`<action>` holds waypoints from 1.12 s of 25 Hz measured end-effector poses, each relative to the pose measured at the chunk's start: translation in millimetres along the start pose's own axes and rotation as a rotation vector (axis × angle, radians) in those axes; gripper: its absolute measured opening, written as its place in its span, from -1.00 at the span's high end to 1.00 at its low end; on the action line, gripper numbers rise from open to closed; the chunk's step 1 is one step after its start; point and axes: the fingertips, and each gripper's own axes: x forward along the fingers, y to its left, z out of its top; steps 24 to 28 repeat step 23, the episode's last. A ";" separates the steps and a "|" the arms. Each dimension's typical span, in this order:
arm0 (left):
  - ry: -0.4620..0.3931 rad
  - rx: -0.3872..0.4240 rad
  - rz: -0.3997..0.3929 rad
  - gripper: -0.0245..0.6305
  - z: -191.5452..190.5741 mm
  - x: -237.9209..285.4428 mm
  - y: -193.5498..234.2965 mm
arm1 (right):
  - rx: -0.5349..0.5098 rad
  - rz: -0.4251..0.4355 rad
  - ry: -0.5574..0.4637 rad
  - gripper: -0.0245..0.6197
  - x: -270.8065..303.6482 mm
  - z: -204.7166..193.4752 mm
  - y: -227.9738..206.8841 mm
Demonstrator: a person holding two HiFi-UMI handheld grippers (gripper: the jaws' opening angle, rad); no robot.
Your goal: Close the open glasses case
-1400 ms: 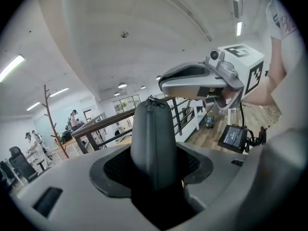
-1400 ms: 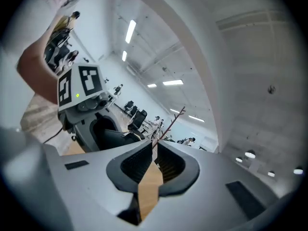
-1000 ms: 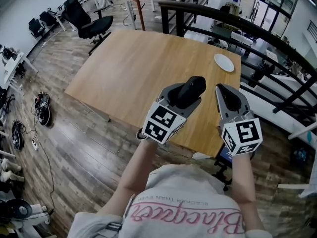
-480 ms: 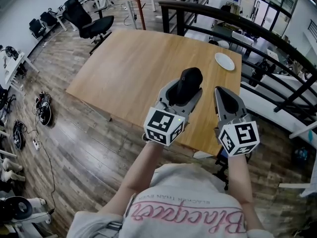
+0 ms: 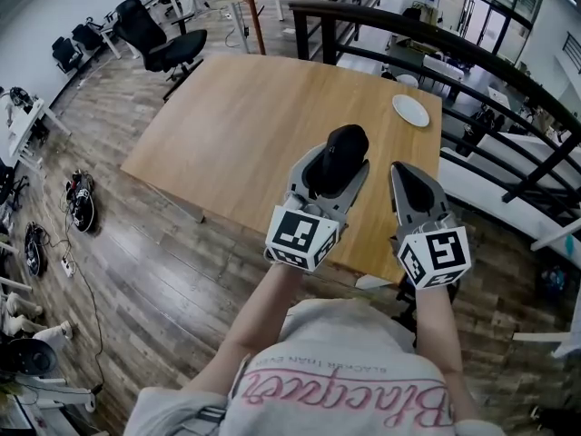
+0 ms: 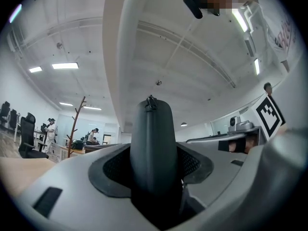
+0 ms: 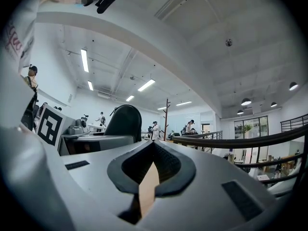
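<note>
Head view: the left tongs (image 5: pixel 331 173) pinch a black case (image 5: pixel 345 143) upright, held above the near right part of a bare wooden desk (image 5: pixel 236 125). In the left gripper view the case fills the gap between the two jaws, its zip pull (image 6: pixel 151 100) at the top and the seam that faces the camera looking closed. The right tongs (image 5: pixel 402 173) hang just beside it, apart from it, jaws pressed together to a point with only a thin slit of desk showing behind the tips. A white plate (image 5: pixel 411 113) lies alone near the far right corner, well apart from both. A dark railing (image 5: pixel 472 57) runs past the desk's far and right sides. A black chair (image 5: pixel 159 39) stands off the far left corner on a plank floor (image 5: pixel 136 262), where cables and shoes (image 5: pixel 77 198) lie at the left. The room is a bright office with strip lights on a white ceiling.
</note>
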 end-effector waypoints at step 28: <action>-0.005 0.005 -0.013 0.11 2.9 0.9 -5.2 | -0.002 -0.017 -0.001 0.87 1.3 -2.1 0.7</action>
